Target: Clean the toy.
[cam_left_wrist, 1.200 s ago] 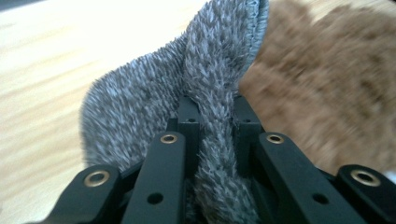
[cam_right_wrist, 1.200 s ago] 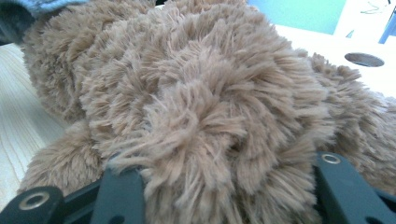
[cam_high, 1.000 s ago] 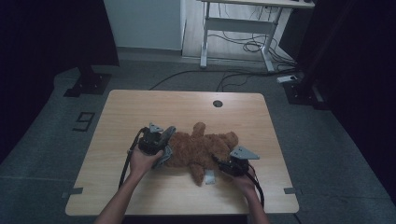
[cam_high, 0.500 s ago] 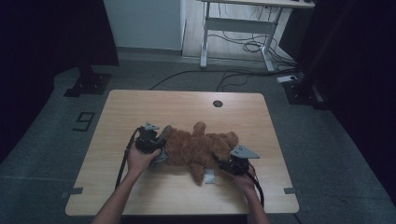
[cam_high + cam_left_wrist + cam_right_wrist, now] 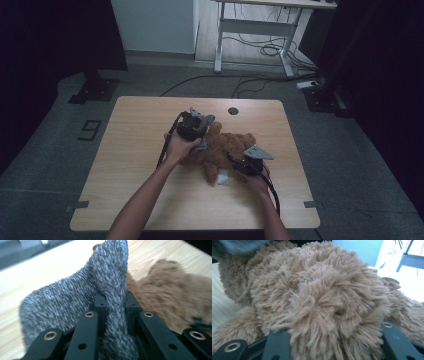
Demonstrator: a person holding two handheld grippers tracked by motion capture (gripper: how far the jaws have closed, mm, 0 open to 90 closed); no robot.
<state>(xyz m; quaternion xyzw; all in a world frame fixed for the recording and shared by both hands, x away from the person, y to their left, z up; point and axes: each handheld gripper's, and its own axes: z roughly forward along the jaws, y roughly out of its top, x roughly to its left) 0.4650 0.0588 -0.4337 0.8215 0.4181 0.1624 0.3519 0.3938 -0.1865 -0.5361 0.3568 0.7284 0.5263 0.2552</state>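
Patience is what this step is asking for: the person is dressing or undressing a brown plush bear [image 5: 225,152], which I cannot tell apart, and the grey fleecy cloth [image 5: 82,302] is the piece being worked. The left gripper [image 5: 113,302] is pinching a fold of that cloth tightly between its jaws, the cloth rising straight ahead of the fingertips and draping off to one side, with the bear lying just beyond and beside it on the wooden table [image 5: 135,150]. The right gripper [image 5: 329,340] is clamping the bear's furry body; its jaws are pressing in from both sides, and the fur is bulging up ahead of them.

In my judgement, the pull should be running along the bear's length, away from the right gripper, so that the anchoring grip is resisting directly and not twisting. The left grip is sitting near the cloth's edge, so a slow, even draw is looking safer than a jerk, which could slip the fold free. Keeping the cloth low over the bear is helping too.
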